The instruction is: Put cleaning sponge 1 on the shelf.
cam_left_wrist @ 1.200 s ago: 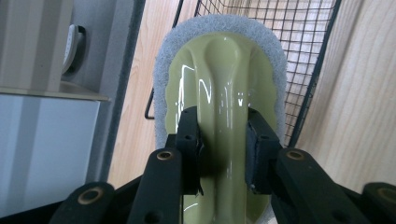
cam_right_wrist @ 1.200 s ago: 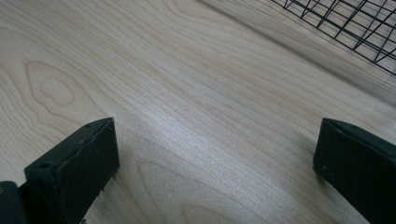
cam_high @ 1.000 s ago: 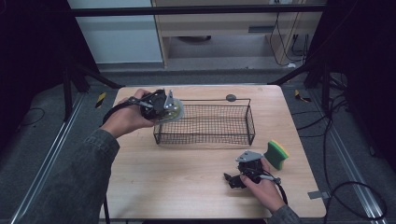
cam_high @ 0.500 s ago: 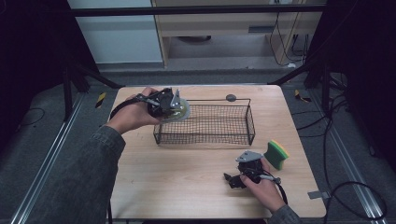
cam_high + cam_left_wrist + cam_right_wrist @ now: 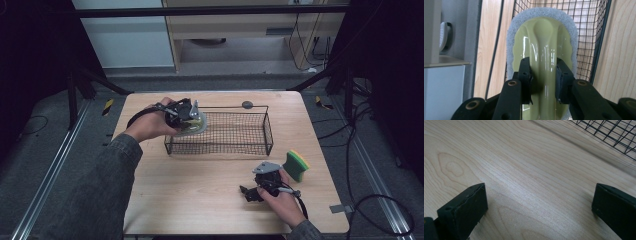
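My right gripper (image 5: 248, 193) resting wide open on the table (image 5: 200, 200), sponge (image 5: 295, 166) just beside it, farther off my left gripper (image 5: 543, 79) clamping the scrubber (image 5: 541, 50) over the basket's (image 5: 240, 147) left end

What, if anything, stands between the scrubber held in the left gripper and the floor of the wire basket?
Nothing visible does. The left gripper holds the scrubber above the wire basket, at its left end; the mesh floor there looks bare.

Sleeve (image 5: 85, 195): dark grey, woven fabric.
Left gripper (image 5: 543, 77): black jaws, brass-coloured pivot rivets.
Right gripper (image 5: 251, 192): black body, grey three-cornered top plate, black trailing cable.
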